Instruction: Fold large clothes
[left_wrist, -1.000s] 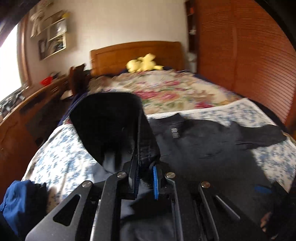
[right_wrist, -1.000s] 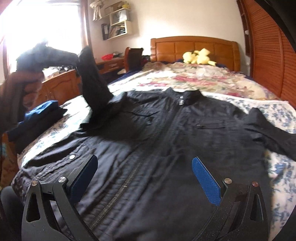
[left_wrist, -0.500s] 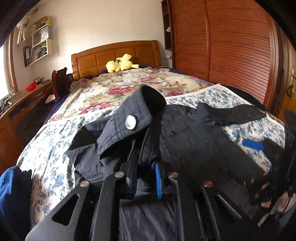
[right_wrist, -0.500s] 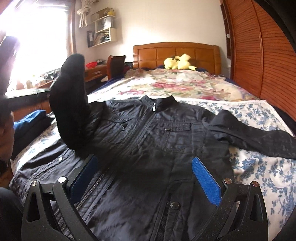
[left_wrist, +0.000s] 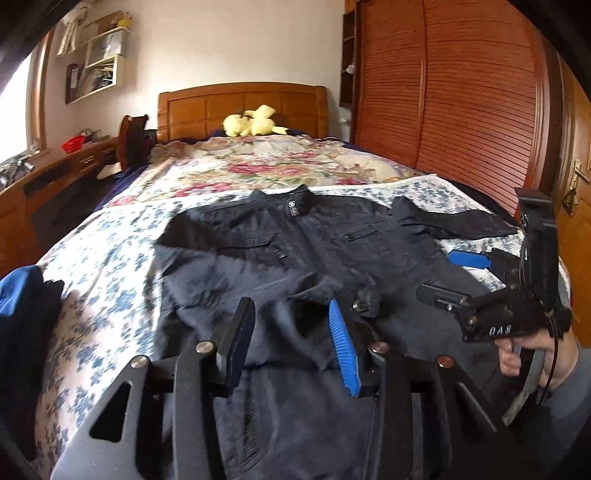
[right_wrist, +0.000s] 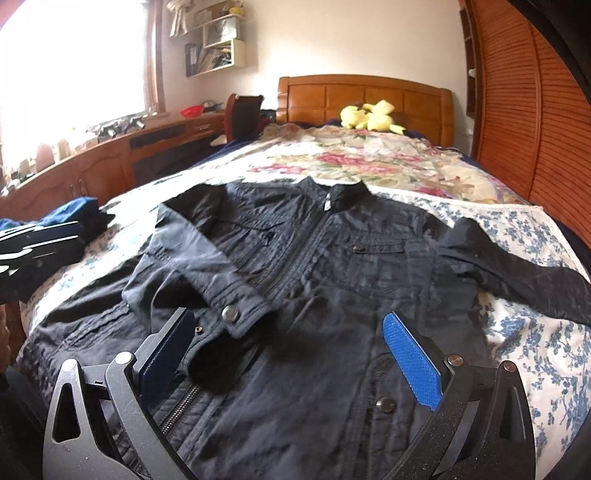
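Half a second before, the left gripper (left_wrist: 291, 328) had been pinching the sleeve cuff (right_wrist: 240, 314) up in the air; now its fingers stood spread with nothing between them, and the cuff lay folded across the chest of the black jacket (right_wrist: 332, 266), its snap button facing up. Landmark for the rest was that jacket, which lay face up and zipped on the blue-flowered sheet (left_wrist: 110, 280) of the bed, collar toward the headboard (right_wrist: 365, 96); its other sleeve (right_wrist: 517, 269) stretched out flat to the side, off the body and onto the sheet. Over the jacket's hem hovered the right gripper (right_wrist: 291, 350), its blue pads wide apart and gripping nothing (seen from the left wrist, it hung at the jacket's right edge, held in the person's right hand (left_wrist: 535, 354)); beyond the collar spread a rose-patterned quilt (right_wrist: 362, 158), and past that a yellow plush toy (right_wrist: 369, 116) sat against the headboard. Off the folded-sleeve side lay a pile of blue and dark clothes (right_wrist: 66, 221) on the sheet's edge, near a wooden dresser (right_wrist: 110, 162); on the outstretched-sleeve side rose a slatted wooden wardrobe (left_wrist: 461, 92).
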